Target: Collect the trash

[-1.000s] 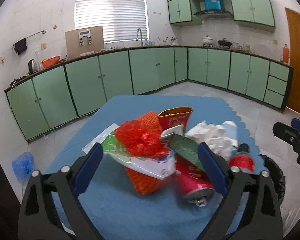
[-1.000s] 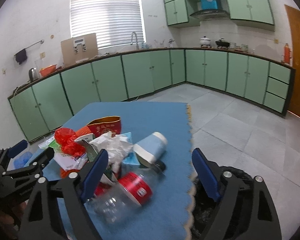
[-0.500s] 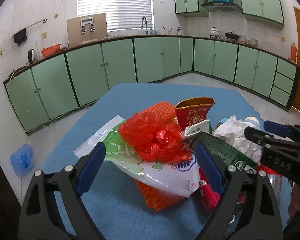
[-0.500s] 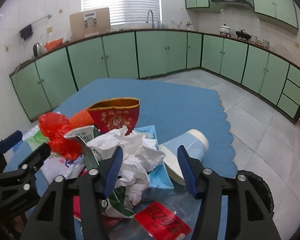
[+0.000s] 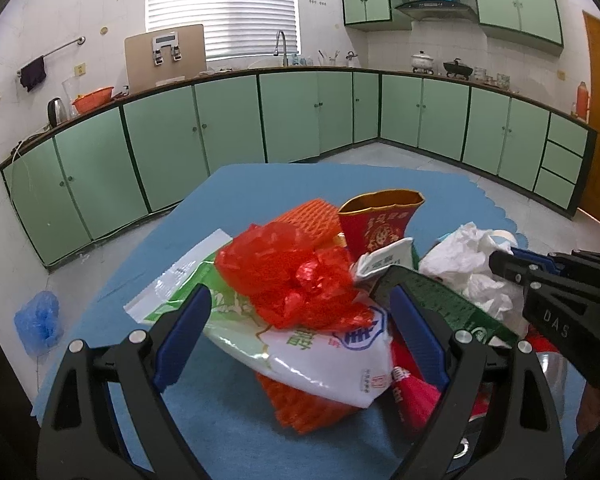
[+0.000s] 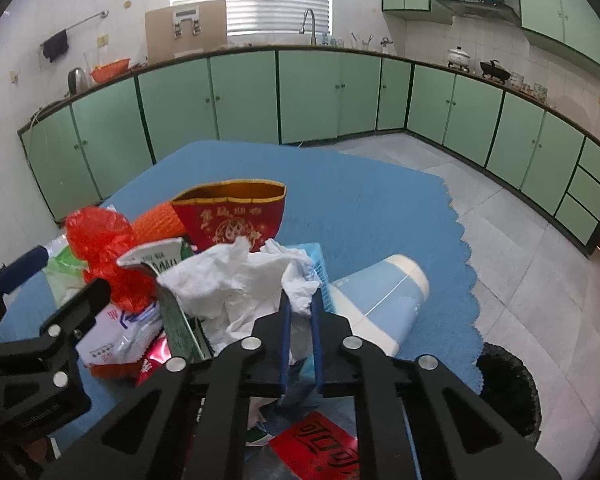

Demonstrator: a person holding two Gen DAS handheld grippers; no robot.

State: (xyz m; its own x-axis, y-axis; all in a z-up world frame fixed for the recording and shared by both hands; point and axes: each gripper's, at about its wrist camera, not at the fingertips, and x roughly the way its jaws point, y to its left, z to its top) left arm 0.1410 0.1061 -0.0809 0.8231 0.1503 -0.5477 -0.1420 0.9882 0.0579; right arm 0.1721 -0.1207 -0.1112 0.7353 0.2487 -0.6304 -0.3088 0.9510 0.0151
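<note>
Left gripper is hovering spread wide around the red bag atop the trash pile on the blue mat, gripping nothing. Right gripper is pinching the white tissue; lifting it slowly should be keeping the pile from toppling, with the bin waiting just off the mat's edge.

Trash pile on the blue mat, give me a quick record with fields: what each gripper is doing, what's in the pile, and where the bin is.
left gripper: open, straddling the red plastic bag
right gripper: shut on crumpled white paper
pile: red paper bag, orange foam net, blue tube
bin: black, on the floor at the mat edge
</note>
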